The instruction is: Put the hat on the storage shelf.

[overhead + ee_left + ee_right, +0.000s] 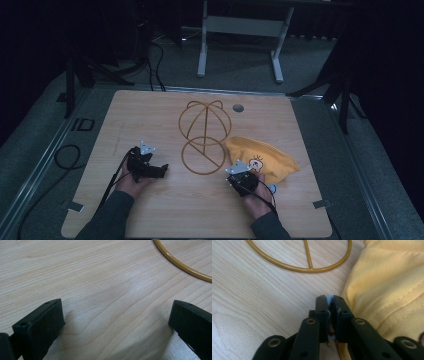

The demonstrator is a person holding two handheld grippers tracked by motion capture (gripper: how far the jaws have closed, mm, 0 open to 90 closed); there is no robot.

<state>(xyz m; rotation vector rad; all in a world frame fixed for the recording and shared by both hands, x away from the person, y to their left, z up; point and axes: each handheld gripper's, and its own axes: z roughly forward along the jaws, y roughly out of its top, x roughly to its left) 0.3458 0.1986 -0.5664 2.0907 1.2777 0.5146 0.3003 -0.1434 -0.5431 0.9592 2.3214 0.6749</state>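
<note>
On the light wooden worktop (150, 115), as seen from the high view, a yellow wire frame of two joined rings (204, 137) is laid flat near the middle. A yellow fabric cover with a small cartoon print (265, 157) is lying crumpled just right of the frame's lower ring. The left tongs (161, 170) are held low over the wood, left of the frame and apart from it. The right tongs (239, 176) are held at the near edge of the fabric. A small grey round disc (238, 107) is set into the worktop near the far edge.

From the left gripper view, the left tongs (116, 320) are seen spread wide apart with bare wood between them; a curve of the frame (182, 265) is seen at upper right.

From the right gripper view, the right tongs (330, 300) are seen pressed together, with a thin pale sliver between the tips that cannot be identified. The fabric (392, 287) is touched by the right-hand side of the tongs. The frame's ring (307, 267) is lying beyond.
</note>
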